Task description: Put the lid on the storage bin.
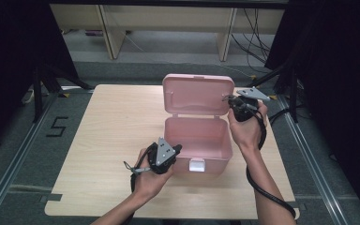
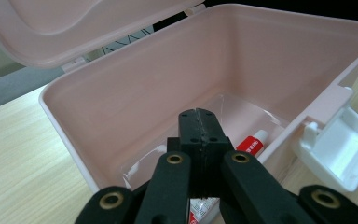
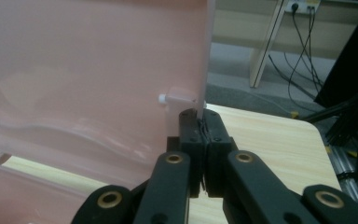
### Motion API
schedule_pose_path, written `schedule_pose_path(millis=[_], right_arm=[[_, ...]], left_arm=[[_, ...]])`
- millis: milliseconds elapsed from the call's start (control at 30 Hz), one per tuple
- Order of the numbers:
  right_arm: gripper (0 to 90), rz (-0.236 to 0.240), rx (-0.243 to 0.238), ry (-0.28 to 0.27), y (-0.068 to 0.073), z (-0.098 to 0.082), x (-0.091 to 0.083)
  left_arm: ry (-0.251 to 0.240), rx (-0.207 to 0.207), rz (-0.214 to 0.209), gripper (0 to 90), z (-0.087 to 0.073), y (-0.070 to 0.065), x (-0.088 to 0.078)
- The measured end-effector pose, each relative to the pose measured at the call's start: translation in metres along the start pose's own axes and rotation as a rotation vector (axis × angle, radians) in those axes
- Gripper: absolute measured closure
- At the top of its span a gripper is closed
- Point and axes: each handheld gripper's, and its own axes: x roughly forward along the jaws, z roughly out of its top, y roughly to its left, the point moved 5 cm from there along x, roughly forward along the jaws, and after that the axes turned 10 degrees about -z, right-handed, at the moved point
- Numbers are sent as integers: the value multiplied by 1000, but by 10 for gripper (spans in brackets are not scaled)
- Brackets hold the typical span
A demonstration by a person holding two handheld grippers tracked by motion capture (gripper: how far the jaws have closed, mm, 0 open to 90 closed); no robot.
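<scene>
Left hand-held gripper [image 1: 176, 151] in the high view sits at the front-left corner of the pink box [image 1: 201, 154], held by the left hand [image 1: 151, 180]. Box stands mid-desk [image 1: 103, 140], lid [image 1: 198, 93] swung up and back, upright on its hinges. White latch [image 1: 197, 165] hangs on the front wall. Right hand-held gripper [image 1: 230, 99] is up at the lid's right edge, right hand [image 1: 247, 127] behind it, cable trailing down the forearm.

Left gripper view: left hand-held gripper [image 2: 198, 122] clenched, jaws pressed together with nothing between them, tips over the open box [image 2: 121, 93] just inside its rim. Red-and-white tube [image 2: 253, 142] lies on the box floor, near the front wall, partly hidden by the jaws. Latch [image 2: 338, 151] flipped open, outside the wall at right. Lid [image 2: 65, 23] overhead at top left.

Right gripper view: right hand-held gripper [image 3: 203, 122] clenched on the lid [image 3: 98, 79], thin side edge pinched between the jaw tips just below the small hinge peg [image 3: 163, 98]. Lid's inner face is on the left, desk [image 3: 270, 140] beyond on the right.
</scene>
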Motion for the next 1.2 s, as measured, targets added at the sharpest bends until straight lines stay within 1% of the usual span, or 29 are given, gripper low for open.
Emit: schedule_pose_path(millis=[67, 100, 133, 167, 200, 233, 267, 300, 333, 367, 400, 533, 600, 667, 700, 733, 767, 800, 833, 867, 900, 933, 967, 1000, 1033, 1067, 1133, 1167, 1200], right_arm=[[896, 6, -9, -21, 0, -4, -4], [896, -7, -12, -26, 0, -6, -7], [896, -8, -31, -43, -1, -7, -8], [895, -10, -16, -40, 0, -9, -10], [894, -8, -24, -49, 1, -11, -12], [894, -20, -26, -53, 1, -13, -13], [893, -14, -37, -61, 0, -13, -14], [892, -10, -34, -67, 1, -15, -16], [891, -19, -48, -66, 0, -16, -17], [891, -15, -59, -71, 0, -18, -19], [891, -12, -39, -78, 1, -19, -20], [890, -16, -61, -88, 1, -24, -25], [889, -20, -49, -87, 2, -26, -27], [887, -20, -64, -85, 1, -28, -28], [887, -17, -57, -83, 2, -28, -28], [886, -23, -79, -96, 0, -28, -29], [885, -17, -80, -90, 1, -30, -30], [883, -20, -67, -80, 2, -31, -31], [883, -14, -85, -87, 0, -32, -32], [879, -21, -99, -90, -1, -33, -33], [866, -13, -81, -81, 0, -35, -34], [838, -10, -89, -80, -2, -36, -35], [809, 0, -81, -59, -3, -38, -36], [793, 7, -89, -44, -5, -41, -38], [786, 4, -84, -36, -6, -44, -40], [772, 4, -95, -28, -7, -48, -44], [761, 47, -79, 0, -9, -56, -49], [761, 58, -74, 3, -10, -60, -52], [763, 55, -66, 15, -11, -64, -56]], left_arm=[[1, 1, 0, 900, 0, 0, 0], [1, 0, 0, 900, 0, 0, 0], [1, 0, 0, 900, 0, 0, 0], [1, 0, 1, 900, 0, 0, 0], [-1, -3, 1, 900, 0, 0, 0], [-1, -3, 1, 900, 0, 0, 0], [0, -3, 2, 900, 0, 0, 0], [0, -2, 3, 900, 0, 0, 0], [1, 0, 2, 900, 0, 0, 0], [1, -2, 2, 900, 0, 0, 0], [0, -3, 2, 900, 0, 0, 0], [4, 1, 1, 900, 0, -1, 0], [4, 3, 0, 900, 0, -1, -1], [1, 0, -5, 900, 0, -1, -1], [-1, -2, -9, 900, 0, -1, -1], [-2, -1, -9, 900, 0, 0, -1], [-2, 2, -10, 900, -1, 0, -1], [-3, 0, -12, 900, -1, -1, -1], [-5, 0, -12, 900, -1, -1, -1], [-6, 0, -12, 899, -1, 0, -2], [-7, -2, -11, 898, -1, 0, -2], [-6, -4, -14, 897, -1, 0, -2], [-3, -6, -17, 896, -1, 0, -3], [-8, -7, -21, 895, -2, 1, -3], [-4, -7, -21, 894, -2, 1, -4], [-2, -10, -25, 894, -2, 1, -5], [-5, -7, -24, 891, -2, 1, -5], [-5, -6, -24, 891, -2, 1, -5], [-5, -8, -26, 889, -2, 1, -5]])
